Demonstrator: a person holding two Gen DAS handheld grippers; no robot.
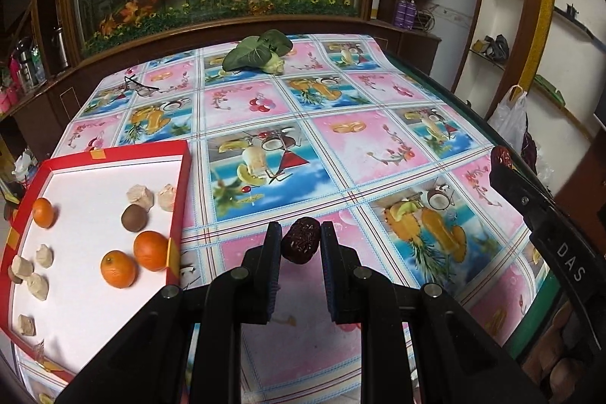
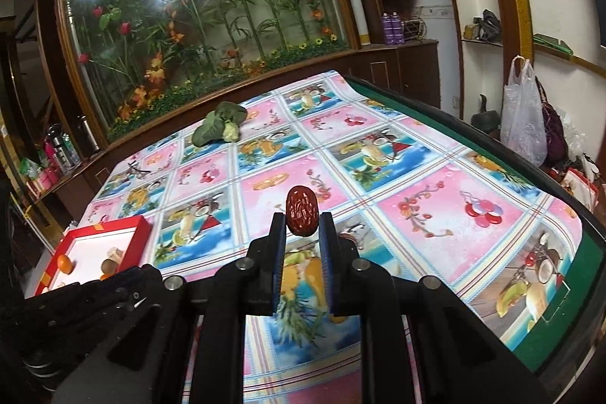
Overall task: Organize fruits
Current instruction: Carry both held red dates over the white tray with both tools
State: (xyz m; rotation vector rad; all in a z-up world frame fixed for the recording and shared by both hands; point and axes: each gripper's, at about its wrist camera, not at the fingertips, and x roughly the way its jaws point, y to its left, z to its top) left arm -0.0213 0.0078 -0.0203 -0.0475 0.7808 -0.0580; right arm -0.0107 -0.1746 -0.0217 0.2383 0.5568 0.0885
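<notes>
Placement step, judged from both wrist views: each hand-held gripper carries one dried red date toward the red-rimmed tray (image 1: 181,199) at the left of the surface (image 1: 341,139). Left hand-held gripper (image 1: 301,237) is closed on a dark, wrinkled date (image 1: 300,240), pinched across its middle and held above the patterned cloth just right of the tray's rim; right hand-held gripper (image 2: 302,220) is likewise closed on a brighter red date (image 2: 302,211), which stands upright between the pads with most of its length projecting beyond them. To do the step well, the left date would best clear the raised rim before lowering, and be let go over bare white floor rather than onto the two oranges (image 1: 134,258) lying close to the near corner; a round fruit nudged there would probably roll. The right date, gripped only near its lower end, looks liable to pivot if swung quickly. The tray already holds a third orange (image 1: 42,212) near its far-left side, a brown round fruit (image 1: 133,217), and several pale, lumpy pieces (image 1: 141,195) that cannot be identified. A green leafy vegetable (image 1: 257,53) lies at the far side of the surface, well apart
</notes>
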